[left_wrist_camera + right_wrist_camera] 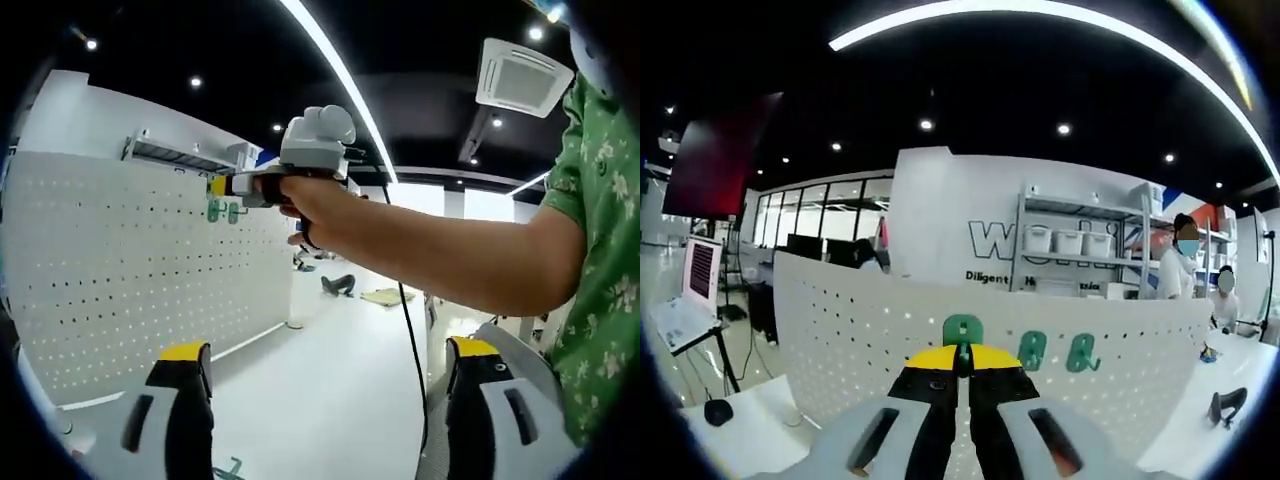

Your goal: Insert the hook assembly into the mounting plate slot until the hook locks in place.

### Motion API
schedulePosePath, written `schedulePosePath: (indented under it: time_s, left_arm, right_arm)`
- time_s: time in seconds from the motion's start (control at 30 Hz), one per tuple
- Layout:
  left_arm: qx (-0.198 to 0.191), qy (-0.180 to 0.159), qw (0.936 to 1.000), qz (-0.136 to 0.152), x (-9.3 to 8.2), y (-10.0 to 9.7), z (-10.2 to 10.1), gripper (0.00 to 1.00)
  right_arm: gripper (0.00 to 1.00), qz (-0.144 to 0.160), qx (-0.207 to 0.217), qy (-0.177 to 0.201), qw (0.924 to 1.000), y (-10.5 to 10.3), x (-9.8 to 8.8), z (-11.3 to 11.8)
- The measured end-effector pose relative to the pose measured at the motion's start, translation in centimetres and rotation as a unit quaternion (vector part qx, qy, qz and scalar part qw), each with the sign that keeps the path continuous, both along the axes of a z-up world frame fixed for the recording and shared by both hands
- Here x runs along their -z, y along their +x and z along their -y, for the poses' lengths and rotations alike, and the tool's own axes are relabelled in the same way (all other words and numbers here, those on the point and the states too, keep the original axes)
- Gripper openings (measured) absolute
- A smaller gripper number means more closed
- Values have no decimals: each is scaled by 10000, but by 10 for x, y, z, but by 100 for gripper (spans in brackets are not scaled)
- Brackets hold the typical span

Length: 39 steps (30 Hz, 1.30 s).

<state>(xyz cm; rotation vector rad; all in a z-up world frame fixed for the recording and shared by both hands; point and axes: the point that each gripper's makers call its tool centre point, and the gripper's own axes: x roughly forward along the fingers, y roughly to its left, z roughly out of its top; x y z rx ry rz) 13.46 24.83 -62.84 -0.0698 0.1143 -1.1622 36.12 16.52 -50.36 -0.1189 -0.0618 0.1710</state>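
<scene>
A white pegboard [840, 340] serves as the mounting plate. In the right gripper view my right gripper [962, 358] is shut on a green hook [962, 332], held right up at the board's top edge. Two more green hooks [1032, 350] [1080, 352] hang on the board to its right. In the left gripper view a person's hand holds the right gripper [222, 186] against the pegboard [130, 270], just above two green hooks [222, 211]. My left gripper [330, 355] stands open, well back from the board, with nothing between its jaws.
A cable [412, 330] hangs from the right gripper across the left gripper view. The person's arm [430, 250] and green sleeve cross that view. A shelf with white bins [1070, 245], two people [1185, 265] and a laptop on a stand [695, 290] lie beyond the board.
</scene>
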Motion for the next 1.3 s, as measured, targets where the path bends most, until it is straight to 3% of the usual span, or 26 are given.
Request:
schedulePosePath:
  time_s: [0.67, 1.3]
  left_arm:
    - [-137, 15, 9998, -144, 9, 16, -9, 98]
    - [-135, 66, 9997, -180, 12, 22, -10, 96]
  right_arm:
    - [1, 45, 128, 61, 9999, 42, 2, 4]
    - [1, 21, 197, 223, 9996, 49, 6, 5]
